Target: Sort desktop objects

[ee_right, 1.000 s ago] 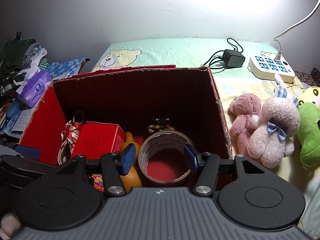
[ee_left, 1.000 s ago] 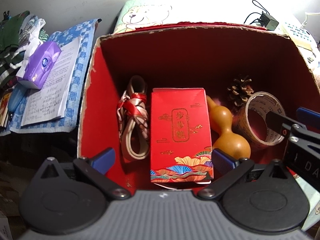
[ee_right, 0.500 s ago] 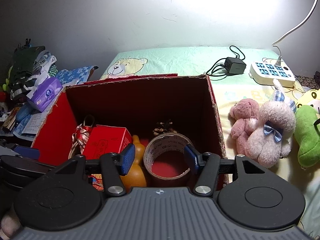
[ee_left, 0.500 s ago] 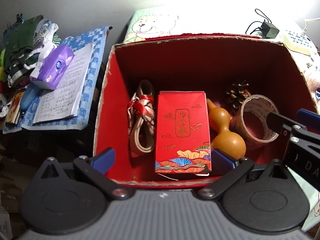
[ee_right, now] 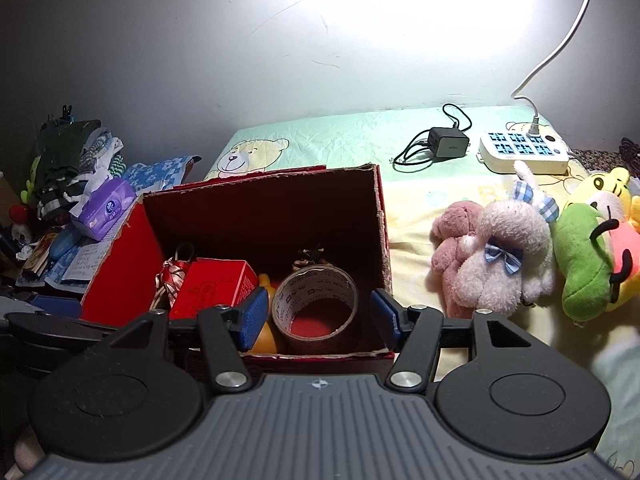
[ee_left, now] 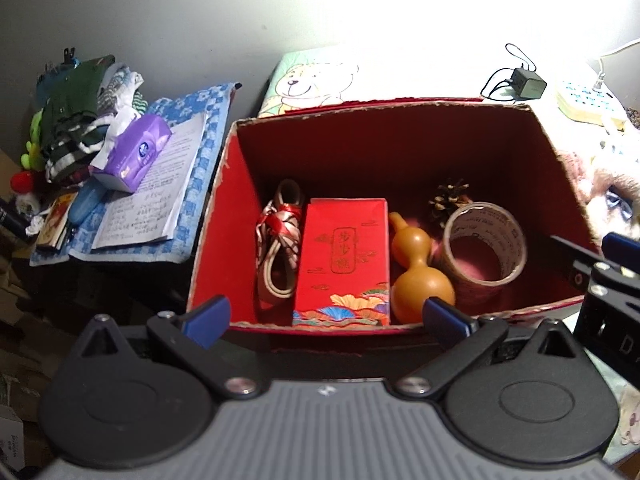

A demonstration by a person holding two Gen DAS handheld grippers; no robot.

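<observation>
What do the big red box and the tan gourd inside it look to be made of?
Red box: cardboard, seemingly; torn rim edges show brown board beneath the red facing. Gourd: smooth and slightly glossy with a soft highlight, possibly dried natural gourd or plastic; the views cannot settle which.

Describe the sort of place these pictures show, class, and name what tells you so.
Probably a bedroom: a bear-print sheet covers what looks like a bed, plush toys lie on it beside a power strip, and folded clothes are piled at the side.
</observation>
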